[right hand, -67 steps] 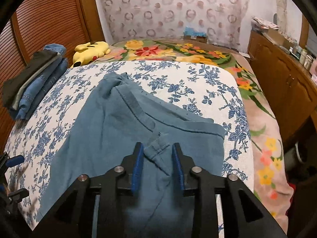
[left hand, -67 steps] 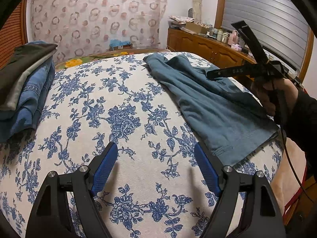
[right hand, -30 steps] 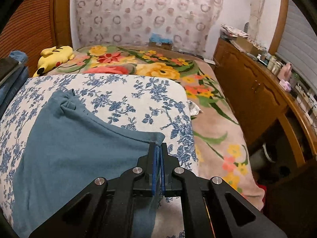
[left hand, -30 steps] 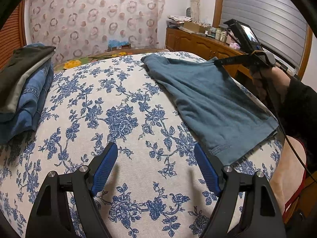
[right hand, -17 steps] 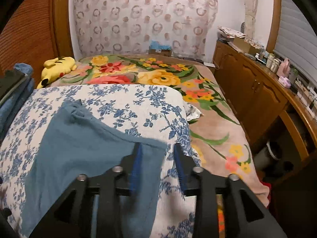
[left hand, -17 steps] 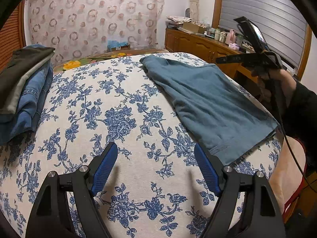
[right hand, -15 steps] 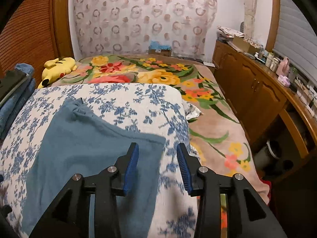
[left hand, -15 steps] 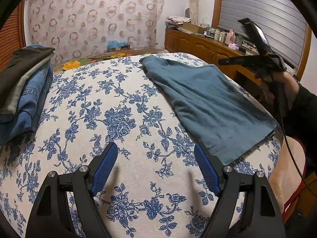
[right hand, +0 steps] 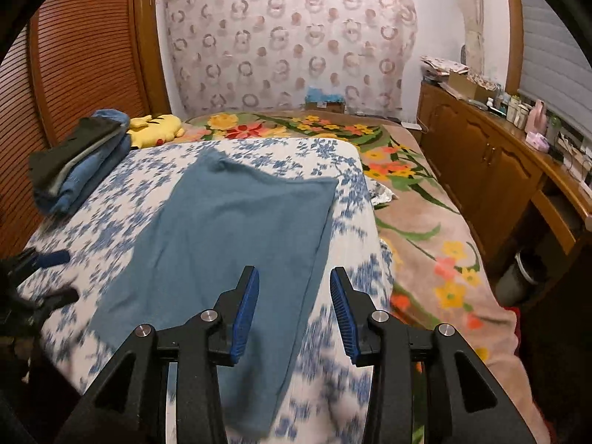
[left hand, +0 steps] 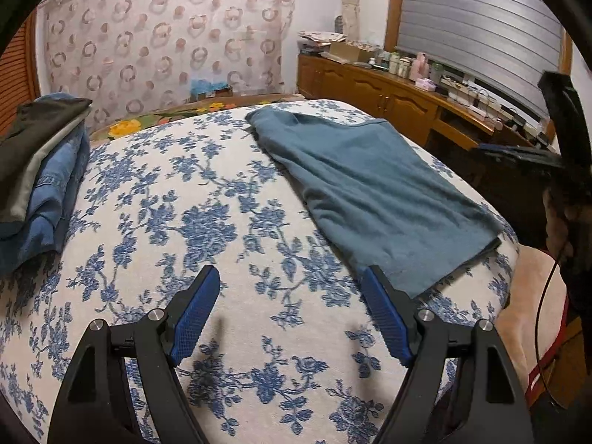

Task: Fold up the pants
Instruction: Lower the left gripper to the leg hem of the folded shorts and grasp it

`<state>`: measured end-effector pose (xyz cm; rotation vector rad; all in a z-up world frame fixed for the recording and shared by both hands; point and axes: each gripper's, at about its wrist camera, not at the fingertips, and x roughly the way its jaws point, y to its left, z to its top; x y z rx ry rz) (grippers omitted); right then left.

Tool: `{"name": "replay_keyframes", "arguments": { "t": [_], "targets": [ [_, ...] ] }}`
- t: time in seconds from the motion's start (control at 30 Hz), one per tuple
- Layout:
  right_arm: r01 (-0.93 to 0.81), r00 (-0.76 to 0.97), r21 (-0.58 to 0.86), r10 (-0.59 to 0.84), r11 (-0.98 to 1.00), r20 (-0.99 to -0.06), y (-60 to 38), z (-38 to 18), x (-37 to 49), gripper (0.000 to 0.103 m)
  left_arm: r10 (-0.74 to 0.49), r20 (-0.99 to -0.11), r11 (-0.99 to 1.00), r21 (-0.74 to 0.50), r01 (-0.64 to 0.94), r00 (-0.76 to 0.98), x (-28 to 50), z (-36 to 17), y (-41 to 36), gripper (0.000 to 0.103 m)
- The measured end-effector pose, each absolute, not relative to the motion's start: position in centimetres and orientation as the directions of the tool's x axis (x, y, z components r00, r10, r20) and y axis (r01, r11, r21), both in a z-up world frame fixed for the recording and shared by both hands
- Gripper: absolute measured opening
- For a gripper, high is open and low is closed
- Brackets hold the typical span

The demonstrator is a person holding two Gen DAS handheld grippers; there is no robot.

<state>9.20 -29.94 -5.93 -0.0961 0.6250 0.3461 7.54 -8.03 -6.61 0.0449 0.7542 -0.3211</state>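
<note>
Teal pants [left hand: 366, 185] [right hand: 229, 236] lie folded flat on the blue-flowered white cover [left hand: 185, 229], along its right side. In the left wrist view my left gripper [left hand: 288, 310] stands open over bare cover, just left of the pants' near hem. In the right wrist view my right gripper [right hand: 292, 310] is open above the near end of the pants, with nothing pinched between its blue pads [right hand: 244, 307]. The right gripper [left hand: 518, 155] and the hand holding it also show at the right edge of the left wrist view.
A stack of folded clothes [left hand: 37, 170] [right hand: 77, 155] sits on the left of the cover. Beyond lies a floral blanket [right hand: 425, 222] with a yellow plush toy [right hand: 155, 129]. A wooden cabinet [right hand: 499, 170] with bottles runs along the right wall.
My right gripper let go of the pants' far corner, opened, and drew back toward the near end. The pants now lie flat. The left gripper stayed put.
</note>
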Motion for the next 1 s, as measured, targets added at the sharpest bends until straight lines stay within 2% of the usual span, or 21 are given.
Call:
{"name": "replay_keyframes", "arguments": {
  "t": [0.4, 0.53, 0.63, 0.73, 0.8, 0.93, 0.97, 1.0],
  "targets": [
    [-0.325, 0.740, 0.053, 0.289, 0.944, -0.607, -31.4, -8.4, 6.3, 0.041, -0.359, -0.708, 0.900, -0.092, 0.425, 0.608, 6.8, -7.1, -10.6, 0.080],
    [-0.316, 0.744, 0.061, 0.287, 0.947, -0.603, -31.0, -8.3, 5.6, 0.041, -0.379, -0.717, 0.887, -0.103, 0.449, 0.585, 7.1, -7.0, -11.6, 0.070],
    [-0.321, 0.743, 0.077, 0.301, 0.944, -0.598, -30.7, -8.4, 5.0, 0.041, -0.401, -0.723, 0.877, -0.126, 0.463, 0.562, 7.2, -7.0, -12.1, 0.053],
    [-0.331, 0.735, 0.096, 0.320, 0.939, -0.597, -30.7, -8.9, 4.6, 0.041, -0.428, -0.724, 0.868, -0.163, 0.468, 0.541, 7.3, -7.2, -12.3, 0.043],
    [-0.336, 0.730, 0.101, 0.327, 0.936, -0.600, -30.5, -9.1, 4.5, 0.041, -0.424, -0.731, 0.868, -0.161, 0.469, 0.534, 7.3, -7.5, -12.5, 0.037],
    [-0.342, 0.723, 0.104, 0.333, 0.934, -0.605, -30.4, -9.4, 4.3, 0.041, -0.427, -0.744, 0.866, -0.173, 0.469, 0.515, 7.2, -8.1, -12.9, 0.034],
    [-0.341, 0.722, 0.104, 0.331, 0.934, -0.607, -30.4, -9.5, 4.3, 0.041, -0.424, -0.741, 0.868, -0.168, 0.468, 0.521, 7.0, -8.1, -13.0, 0.032],
    [-0.339, 0.721, 0.105, 0.330, 0.935, -0.609, -30.4, -9.6, 4.4, 0.041, -0.426, -0.738, 0.868, -0.170, 0.467, 0.523, 7.0, -8.0, -12.9, 0.025]
  ]
}}
